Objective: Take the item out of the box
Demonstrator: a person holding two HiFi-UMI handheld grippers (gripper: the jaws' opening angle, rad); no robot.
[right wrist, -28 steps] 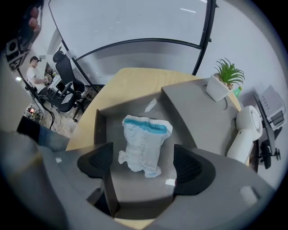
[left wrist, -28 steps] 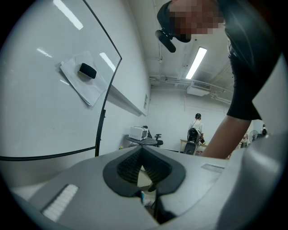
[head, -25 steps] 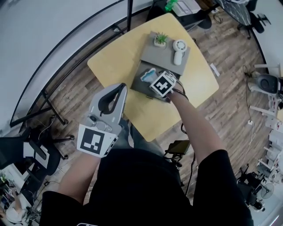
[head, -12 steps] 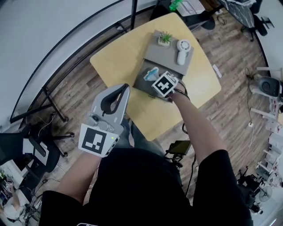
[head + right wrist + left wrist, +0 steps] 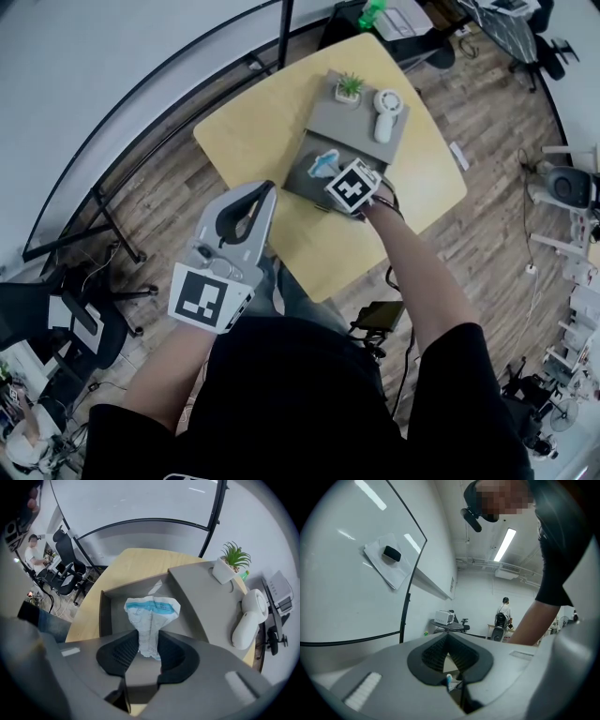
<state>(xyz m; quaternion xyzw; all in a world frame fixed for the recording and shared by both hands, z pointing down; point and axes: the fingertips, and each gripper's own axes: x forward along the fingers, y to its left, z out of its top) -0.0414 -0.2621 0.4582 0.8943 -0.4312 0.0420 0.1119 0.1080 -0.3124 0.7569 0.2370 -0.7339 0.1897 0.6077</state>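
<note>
A white diaper with a blue band (image 5: 151,616) stands up out of the open grey box (image 5: 106,617) on the yellow table (image 5: 253,131). My right gripper (image 5: 149,645) is over the box, its jaws closing, and the pads pinch the diaper's lower end between them. In the head view the diaper (image 5: 324,163) shows just beyond the right gripper (image 5: 337,174), above the box (image 5: 296,178). My left gripper (image 5: 265,191) is held in the air near my body, off the table's near edge, shut with nothing in it. The left gripper (image 5: 449,651) points at a far room wall.
Behind the box lies a grey raised panel (image 5: 211,597) with a small potted plant (image 5: 229,564) and a white handheld device (image 5: 248,618) on it. Office chairs (image 5: 65,564) stand left of the table. A curved whiteboard rail (image 5: 141,122) borders the floor beyond.
The right gripper has stayed over the box and the diaper now stands slightly higher beside it. The left gripper has barely moved.
</note>
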